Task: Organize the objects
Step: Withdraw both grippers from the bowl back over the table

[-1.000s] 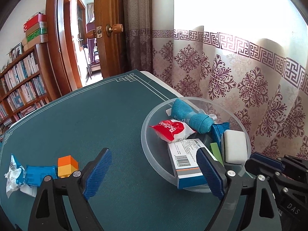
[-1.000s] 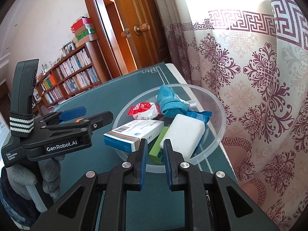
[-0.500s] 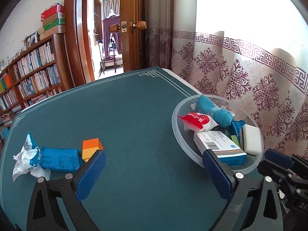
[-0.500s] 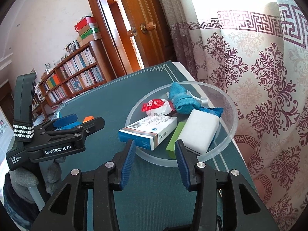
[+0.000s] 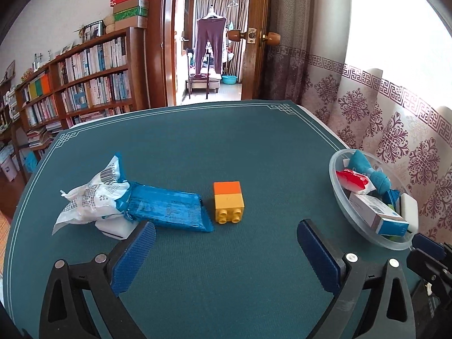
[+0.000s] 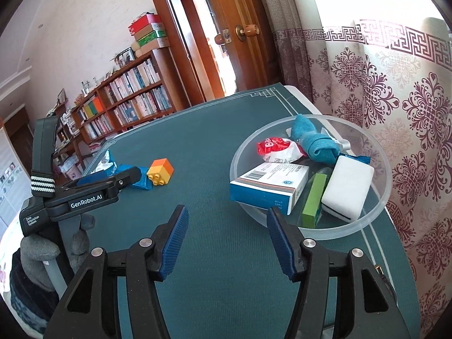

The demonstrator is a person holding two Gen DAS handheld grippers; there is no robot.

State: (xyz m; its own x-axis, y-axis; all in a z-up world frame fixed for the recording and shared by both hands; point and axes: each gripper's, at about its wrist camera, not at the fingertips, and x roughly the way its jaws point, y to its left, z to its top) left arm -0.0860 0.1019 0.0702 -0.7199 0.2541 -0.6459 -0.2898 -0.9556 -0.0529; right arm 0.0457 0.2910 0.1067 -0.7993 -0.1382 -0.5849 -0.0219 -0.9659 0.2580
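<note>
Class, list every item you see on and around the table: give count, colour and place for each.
bowl: one, clear, table's right edge
box: one, white-blue, in bowl
sponge: one, white, in bowl
green block: one, in bowl
cloth: one, teal, in bowl
red packet: one, in bowl
toy brick: one, orange-yellow, mid-table
blue wrapper: one, table's left
table: one, teal
bookshelf: one, brown, behind
left tool: open
right tool: open, jaws just widening, nothing between

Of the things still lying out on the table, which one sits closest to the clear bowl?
The orange and yellow toy block. It lies between the blue wrapper and the clear bowl; the wrapper and the white sponge under it lie farther away.
</note>
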